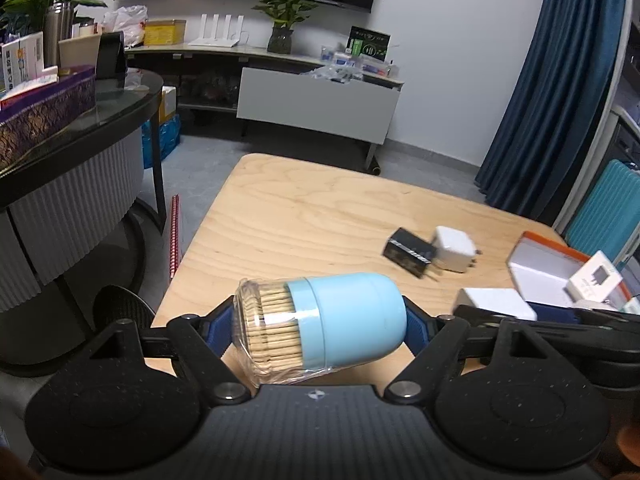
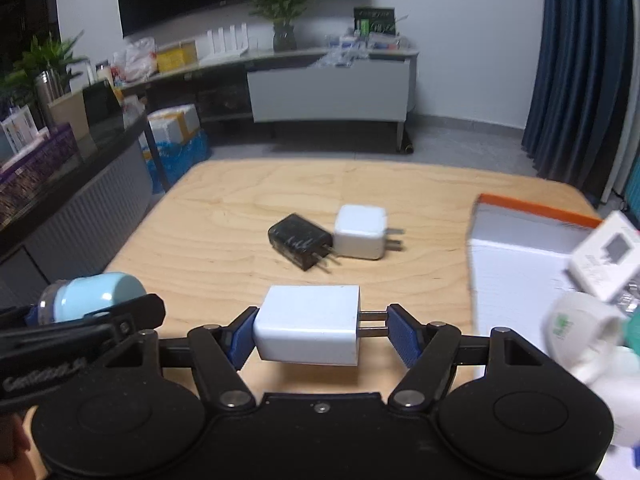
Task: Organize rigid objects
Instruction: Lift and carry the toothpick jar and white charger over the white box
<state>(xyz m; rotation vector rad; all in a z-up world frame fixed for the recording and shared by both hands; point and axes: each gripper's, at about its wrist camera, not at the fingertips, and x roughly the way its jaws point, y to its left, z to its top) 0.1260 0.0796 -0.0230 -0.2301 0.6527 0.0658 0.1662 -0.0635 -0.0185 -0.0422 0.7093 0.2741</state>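
Nearest the left wrist camera, the left claw [image 1: 320, 326] is closed on a pale blue toothpick holder [image 1: 320, 326], held above the near edge of the wooden table [image 1: 304, 216]. The holder lies sideways across the jaws: its long axis runs left to right, clear end with the toothpicks to the left, rounded blue end to the right. A loose clear wrap hangs around it.

The right claw [image 2: 320, 330] grips a white charger [image 2: 308, 324], also crosswise, its 2 prongs pointing right and touching the right blue pad while the left pad presses the flat back.

Judged from this, the charger is the likelier slip: thin metal prongs give the pad little to bite, so a tilt could twist it free. The holder's domed end and slack wrap could let it slide out as well.

Farther out, mid-table, a black charger [image 2: 300, 240] and a second white one [image 2: 361, 231] lie just beside each other, prongs to the right. To the right stands an orange-rimmed box [image 2: 520, 240] holding small items.
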